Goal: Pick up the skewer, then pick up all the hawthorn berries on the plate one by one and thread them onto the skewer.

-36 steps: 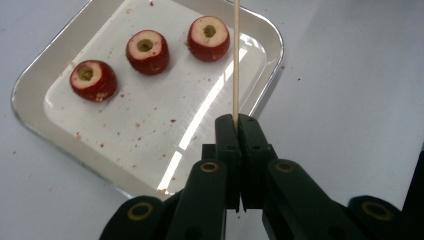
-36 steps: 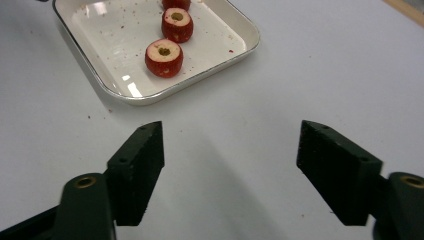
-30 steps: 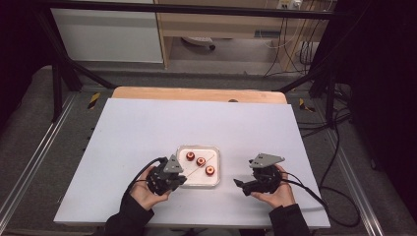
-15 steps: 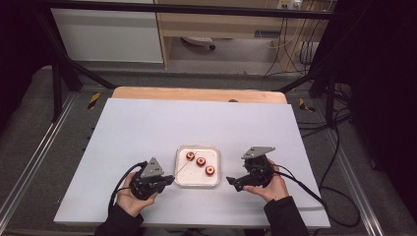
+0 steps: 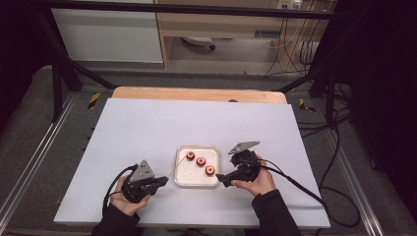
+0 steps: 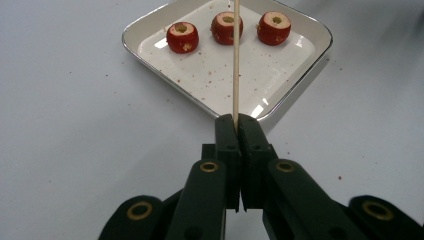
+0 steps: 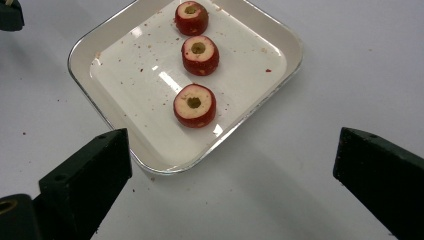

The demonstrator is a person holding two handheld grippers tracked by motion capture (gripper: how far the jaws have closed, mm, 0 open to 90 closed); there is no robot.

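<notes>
A white square tray (image 5: 184,177) (image 6: 305,67) (image 7: 100,100) near the table's front holds three red cored fruit pieces (image 5: 200,161) (image 6: 226,27) (image 7: 199,55) in a row. My left gripper (image 5: 163,181) (image 6: 236,122), left of the tray, is shut on a thin wooden skewer (image 6: 235,60) (image 5: 175,169) that points over the tray toward the pieces. At the tray's right front corner my right gripper (image 5: 220,179) (image 7: 235,165) stands open, its jaws wide apart with nothing between them. The nearest piece (image 7: 194,105) lies just ahead of it.
The white tabletop (image 5: 147,128) stretches wide behind and to both sides of the tray. Red crumbs speck the tray and the table around it. Cables (image 5: 305,191) trail off the right side. A wooden edge (image 5: 196,94) runs along the back.
My left gripper has drawn back left and toward the front, away from the tray, with the skewer. The right gripper has moved up slightly to the tray's corner.
</notes>
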